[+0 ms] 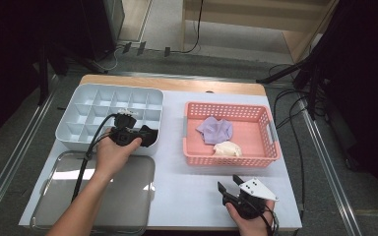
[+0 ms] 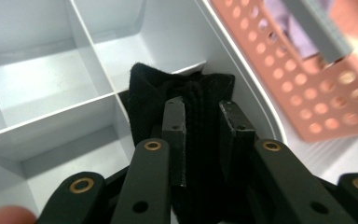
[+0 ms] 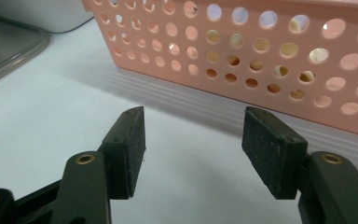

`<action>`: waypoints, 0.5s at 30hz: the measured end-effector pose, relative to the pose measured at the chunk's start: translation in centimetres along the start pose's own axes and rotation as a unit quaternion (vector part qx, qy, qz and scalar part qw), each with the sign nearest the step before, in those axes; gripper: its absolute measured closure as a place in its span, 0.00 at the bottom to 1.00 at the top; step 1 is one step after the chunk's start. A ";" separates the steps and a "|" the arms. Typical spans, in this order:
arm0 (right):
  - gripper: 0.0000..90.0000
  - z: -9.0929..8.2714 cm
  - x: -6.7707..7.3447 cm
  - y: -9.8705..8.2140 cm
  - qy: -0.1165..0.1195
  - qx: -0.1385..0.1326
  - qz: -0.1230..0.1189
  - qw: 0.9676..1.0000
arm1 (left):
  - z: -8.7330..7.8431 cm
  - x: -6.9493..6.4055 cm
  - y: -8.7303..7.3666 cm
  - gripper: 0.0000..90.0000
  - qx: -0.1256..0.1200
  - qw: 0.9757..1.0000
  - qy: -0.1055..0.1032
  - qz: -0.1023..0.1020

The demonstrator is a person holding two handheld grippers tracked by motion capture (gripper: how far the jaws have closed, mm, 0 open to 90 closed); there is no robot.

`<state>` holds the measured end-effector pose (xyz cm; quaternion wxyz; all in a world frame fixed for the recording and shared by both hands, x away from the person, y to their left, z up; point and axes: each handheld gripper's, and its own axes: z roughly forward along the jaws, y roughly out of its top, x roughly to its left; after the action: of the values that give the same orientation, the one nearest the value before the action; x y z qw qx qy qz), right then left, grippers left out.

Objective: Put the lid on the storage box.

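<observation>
Left tool (image 2: 201, 140) clamped on black cloth (image 2: 182, 93), its lower folds hidden behind the jaws.

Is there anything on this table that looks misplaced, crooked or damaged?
Nothing looks damaged or spilled. The only untidy thing is the black cloth: the left tongs hold it at the near right corner of the white divided tray, bunched over a divider, not yet settled inside one compartment. The pink basket stands straight.
</observation>
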<state>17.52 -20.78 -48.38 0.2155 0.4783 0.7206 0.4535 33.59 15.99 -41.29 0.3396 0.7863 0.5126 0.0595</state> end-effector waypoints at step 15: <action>0.45 0.1 -0.2 0.0 0.002 0.002 0.003 1.000 | -2.4 1.9 -2.0 0.28 -0.064 0.996 -0.058 -0.015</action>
<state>17.72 -20.91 -48.42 0.2113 0.4797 0.7207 0.4537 31.89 19.26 -41.13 0.4190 0.7577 0.4987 0.0411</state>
